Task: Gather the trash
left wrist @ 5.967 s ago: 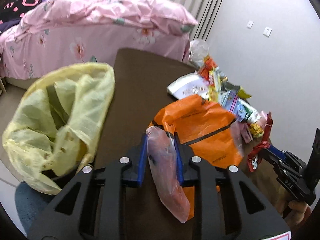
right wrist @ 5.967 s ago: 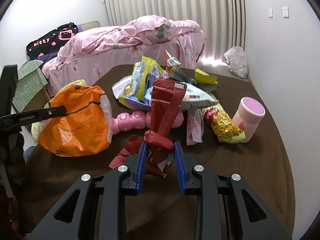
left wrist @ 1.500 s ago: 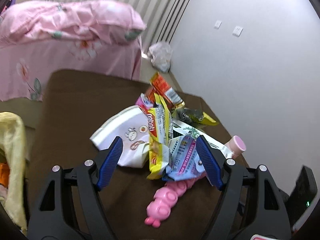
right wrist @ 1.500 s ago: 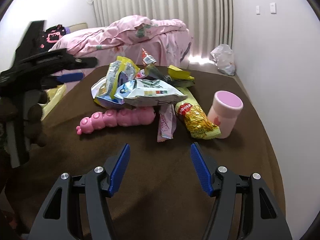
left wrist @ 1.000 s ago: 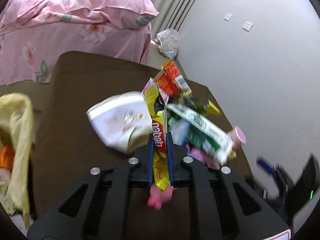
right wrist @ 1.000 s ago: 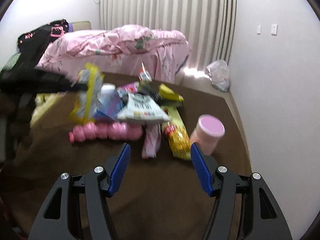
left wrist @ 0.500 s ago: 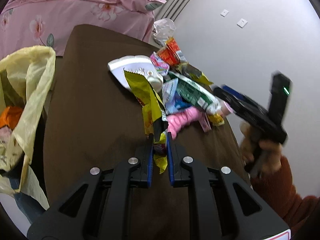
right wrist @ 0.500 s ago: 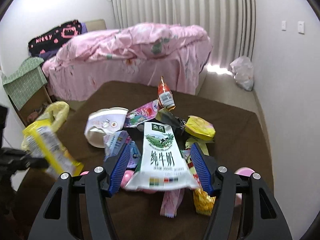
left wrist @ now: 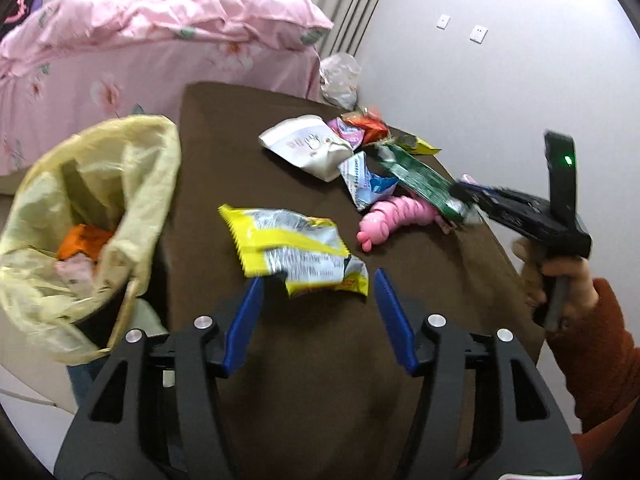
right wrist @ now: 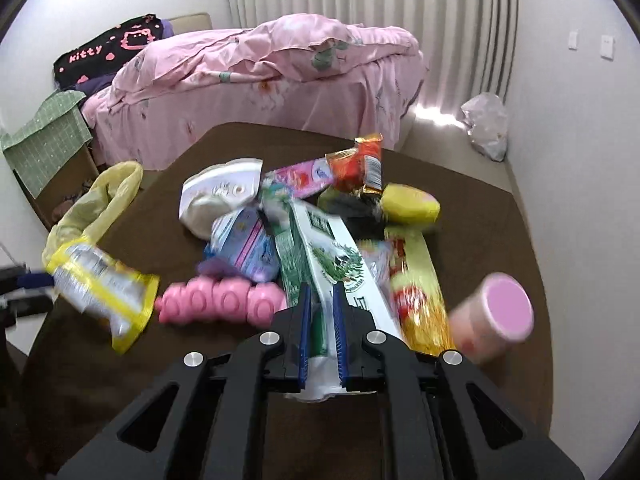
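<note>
My left gripper (left wrist: 318, 304) is open. A yellow and silver snack wrapper (left wrist: 294, 250) hangs loose just ahead of its fingers, beside the yellow trash bag (left wrist: 86, 216); the wrapper also shows in the right wrist view (right wrist: 102, 290). My right gripper (right wrist: 320, 326) is shut on a green and white milk pouch (right wrist: 334, 264), seen from the left wrist view (left wrist: 420, 182) held above the brown table (left wrist: 240, 128). More wrappers lie in a pile (right wrist: 316, 184) with a crushed white bowl (right wrist: 218, 196).
A pink caterpillar toy (right wrist: 222, 304) and a pink-lidded cup (right wrist: 494, 316) sit on the table. The trash bag holds orange rubbish (left wrist: 82, 240). A pink bed (right wrist: 260, 80) stands behind the table. A white bag (right wrist: 486, 124) lies on the floor by the wall.
My left gripper has opened and let go of the yellow wrapper near the trash bag. My right gripper has closed on the milk pouch and lifted it.
</note>
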Action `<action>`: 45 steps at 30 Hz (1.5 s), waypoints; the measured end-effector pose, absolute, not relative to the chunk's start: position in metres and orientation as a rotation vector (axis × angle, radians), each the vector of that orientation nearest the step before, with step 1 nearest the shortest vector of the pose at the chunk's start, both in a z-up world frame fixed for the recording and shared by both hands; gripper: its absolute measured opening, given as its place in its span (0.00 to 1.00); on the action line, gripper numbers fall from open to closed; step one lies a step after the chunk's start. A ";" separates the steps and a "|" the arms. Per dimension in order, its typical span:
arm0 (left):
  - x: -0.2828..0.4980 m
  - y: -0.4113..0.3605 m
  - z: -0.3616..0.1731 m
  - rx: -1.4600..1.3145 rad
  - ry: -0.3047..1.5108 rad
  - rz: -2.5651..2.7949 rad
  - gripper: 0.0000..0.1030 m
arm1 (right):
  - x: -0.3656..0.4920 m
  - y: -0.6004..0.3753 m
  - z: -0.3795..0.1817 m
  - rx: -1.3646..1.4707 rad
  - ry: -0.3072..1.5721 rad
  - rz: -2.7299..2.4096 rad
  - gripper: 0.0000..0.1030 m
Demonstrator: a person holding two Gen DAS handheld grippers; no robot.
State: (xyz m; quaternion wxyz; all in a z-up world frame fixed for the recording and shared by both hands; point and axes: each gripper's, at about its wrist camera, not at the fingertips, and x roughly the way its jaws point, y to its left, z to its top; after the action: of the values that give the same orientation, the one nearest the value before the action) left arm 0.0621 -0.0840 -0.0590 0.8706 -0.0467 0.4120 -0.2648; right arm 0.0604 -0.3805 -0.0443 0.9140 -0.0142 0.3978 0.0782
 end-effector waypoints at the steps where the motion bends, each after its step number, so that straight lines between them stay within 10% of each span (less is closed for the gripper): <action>1: 0.057 -0.081 -0.057 -0.087 0.853 -0.552 0.53 | 0.054 -0.381 -0.046 -0.027 0.825 0.164 0.11; 13: 0.018 -0.088 -0.039 -0.015 0.789 -0.548 0.54 | -0.017 -0.397 -0.039 0.031 0.729 0.205 0.12; 20: 0.044 -0.111 -0.029 0.092 0.701 -0.555 0.54 | -0.035 -0.425 -0.037 0.090 0.628 0.160 0.40; 45: 0.072 -0.042 -0.062 -0.026 0.685 -0.370 0.55 | -0.028 -0.551 -0.097 0.136 0.735 0.200 0.54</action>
State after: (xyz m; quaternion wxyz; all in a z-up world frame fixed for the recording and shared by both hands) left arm 0.0719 -0.0416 -0.0622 0.9251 -0.0128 0.3340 -0.1804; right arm -0.0280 -0.5511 -0.0970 0.9261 0.0664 0.3583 0.0974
